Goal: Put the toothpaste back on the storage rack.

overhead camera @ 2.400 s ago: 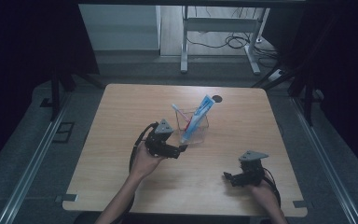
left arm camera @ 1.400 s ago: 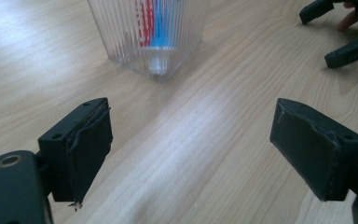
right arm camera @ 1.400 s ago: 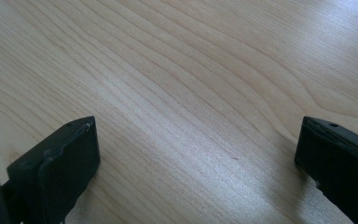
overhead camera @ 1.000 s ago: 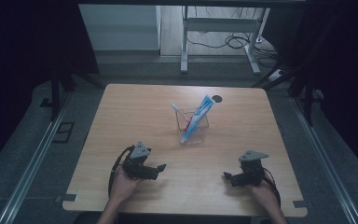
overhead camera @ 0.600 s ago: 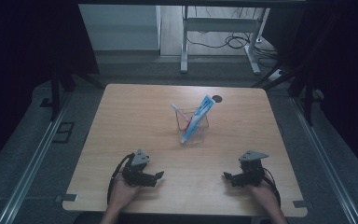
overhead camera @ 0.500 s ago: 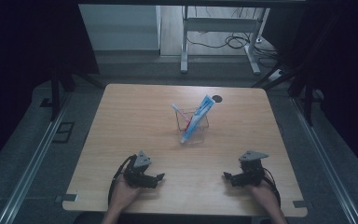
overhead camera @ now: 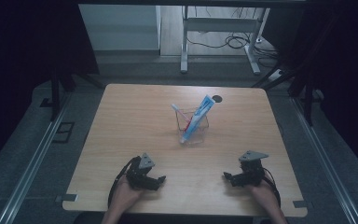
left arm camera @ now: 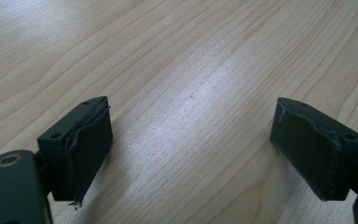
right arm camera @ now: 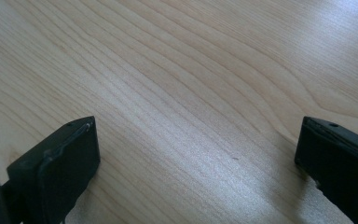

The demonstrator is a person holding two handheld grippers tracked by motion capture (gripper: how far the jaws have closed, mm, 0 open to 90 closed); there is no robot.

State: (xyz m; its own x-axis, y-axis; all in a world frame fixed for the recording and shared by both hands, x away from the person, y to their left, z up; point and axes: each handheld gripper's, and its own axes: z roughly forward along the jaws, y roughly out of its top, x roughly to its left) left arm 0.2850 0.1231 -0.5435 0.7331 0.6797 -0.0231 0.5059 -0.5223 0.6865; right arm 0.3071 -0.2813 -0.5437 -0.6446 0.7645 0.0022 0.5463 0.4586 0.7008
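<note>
In the high view one wooden table [overhead camera: 121, 140] carries one clear holder [overhead camera: 192, 126] near its middle. Two things lean in the holder — one blue-and-white toothpaste tube [overhead camera: 196, 119] tilted toward the far right, and one toothbrush [overhead camera: 179, 112] tilted toward the far left. One dark round spot [overhead camera: 217, 98] sits on the table just beyond the holder. Nearer than the holder, by the table's front edge, lie two hand-held grippers, each under a person's hand: the left hand-held gripper [overhead camera: 161, 179] to the holder's near left, the right hand-held gripper [overhead camera: 227, 177] to its near right. Both are well apart from the holder.

In the left gripper view the two black jaws stand spread wide — bare wood between them, nothing held.

In the right gripper view the two jaws are likewise spread over bare table grain, pinching nothing.
</note>
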